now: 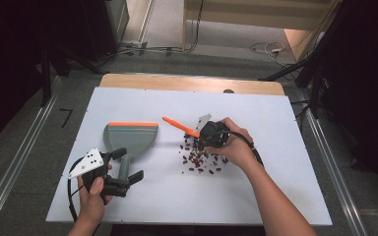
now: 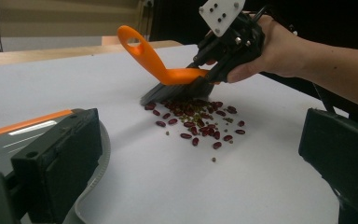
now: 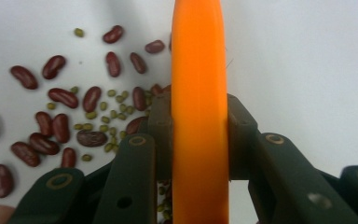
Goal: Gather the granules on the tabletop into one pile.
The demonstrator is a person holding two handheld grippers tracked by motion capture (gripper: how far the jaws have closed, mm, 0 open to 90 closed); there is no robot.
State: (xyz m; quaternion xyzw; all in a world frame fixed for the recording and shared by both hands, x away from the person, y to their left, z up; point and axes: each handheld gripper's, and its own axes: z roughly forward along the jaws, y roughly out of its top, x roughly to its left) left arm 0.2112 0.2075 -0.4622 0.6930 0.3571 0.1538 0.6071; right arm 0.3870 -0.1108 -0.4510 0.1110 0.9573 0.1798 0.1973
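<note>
In the high view the right hand-held gripper (image 1: 207, 135) sits a little right of the frame's centre, closed on the orange handle of a small brush (image 1: 183, 128). The handle slants up and to the left from the jaws, and the dark bristles rest on the white table (image 1: 256, 196) at the upper edge of a scatter of beans (image 1: 202, 160). The beans lie just below and slightly left of this hand-held gripper, spread toward the lower middle of the frame.

The right gripper view shows the two black jaws pressed against either side of the orange handle (image 3: 199, 112), which runs straight up the middle of the frame. Red beans (image 3: 65, 121) and small green ones fill the left half there; the right half is bare table.

The left hand-held gripper (image 1: 123, 169) is in the lower left of the high view, its jaws set wide apart on either side of the grey handle of a dustpan (image 1: 128, 137). The jaws do not appear to press the handle. The dustpan, with an orange strip along its far edge, lies flat on the table well left of the beans. In the left gripper view the dustpan (image 2: 28, 128) is at lower left, the beans (image 2: 196, 121) mid-frame, and the brush (image 2: 168, 79) above them.
</note>
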